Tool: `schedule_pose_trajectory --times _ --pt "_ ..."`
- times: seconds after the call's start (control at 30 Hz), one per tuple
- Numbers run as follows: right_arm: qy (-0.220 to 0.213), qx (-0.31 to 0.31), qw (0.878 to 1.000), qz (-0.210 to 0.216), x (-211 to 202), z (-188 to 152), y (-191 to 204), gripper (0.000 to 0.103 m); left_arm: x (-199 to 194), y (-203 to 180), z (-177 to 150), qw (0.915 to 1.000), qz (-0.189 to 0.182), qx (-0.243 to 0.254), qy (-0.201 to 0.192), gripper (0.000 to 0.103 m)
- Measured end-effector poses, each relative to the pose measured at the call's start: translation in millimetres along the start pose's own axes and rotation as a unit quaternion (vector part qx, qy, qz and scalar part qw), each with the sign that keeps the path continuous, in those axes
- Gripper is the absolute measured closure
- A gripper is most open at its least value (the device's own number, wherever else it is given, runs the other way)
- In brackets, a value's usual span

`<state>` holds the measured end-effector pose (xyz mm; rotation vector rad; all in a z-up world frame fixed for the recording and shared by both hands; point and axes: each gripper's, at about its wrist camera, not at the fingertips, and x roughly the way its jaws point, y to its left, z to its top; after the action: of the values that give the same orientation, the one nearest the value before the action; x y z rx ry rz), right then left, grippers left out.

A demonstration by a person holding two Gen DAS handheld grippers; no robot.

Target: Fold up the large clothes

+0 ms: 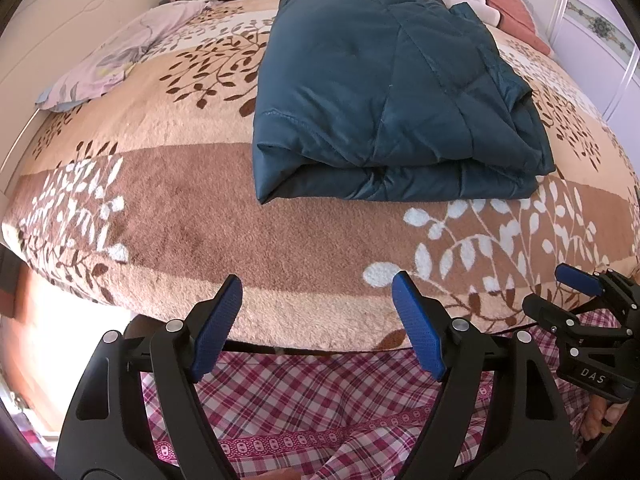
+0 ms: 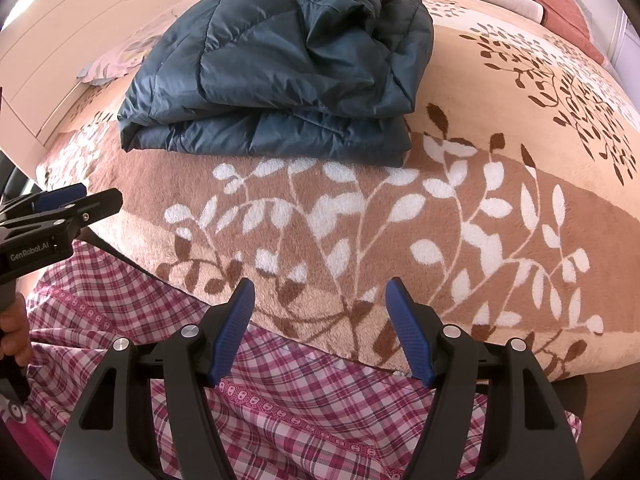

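From the left wrist view, a dark teal quilted puffer jacket (image 1: 384, 96) lies folded into a thick rectangle on a beige and brown fleece blanket with a leaf pattern (image 1: 168, 216), right of centre on the bed. The left gripper (image 1: 318, 312), blue pads spread and holding nothing, hangs over the near bed edge above pink plaid fabric (image 1: 320, 412). From the right wrist view, the right gripper (image 2: 320, 316) likewise gapes empty, the folded jacket (image 2: 280, 68) well beyond it at far left.
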<state>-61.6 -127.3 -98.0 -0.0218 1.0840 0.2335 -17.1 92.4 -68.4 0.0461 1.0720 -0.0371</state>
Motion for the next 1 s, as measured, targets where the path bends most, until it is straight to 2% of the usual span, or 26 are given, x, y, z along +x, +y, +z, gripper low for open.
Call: schedule_pose_trajectory --times 0.8,1.0 --pt "0.002 0.000 1.000 0.001 -0.7 -0.7 -0.8 0.035 -0.4 0.0 -0.9 1.0000 -0.001 0.000 -0.004 0.026" --pt "0.002 -0.001 1.000 0.001 -0.6 -1.4 -0.8 0.035 1.8 0.7 -0.3 1.0000 0.002 -0.002 0.005 0.026"
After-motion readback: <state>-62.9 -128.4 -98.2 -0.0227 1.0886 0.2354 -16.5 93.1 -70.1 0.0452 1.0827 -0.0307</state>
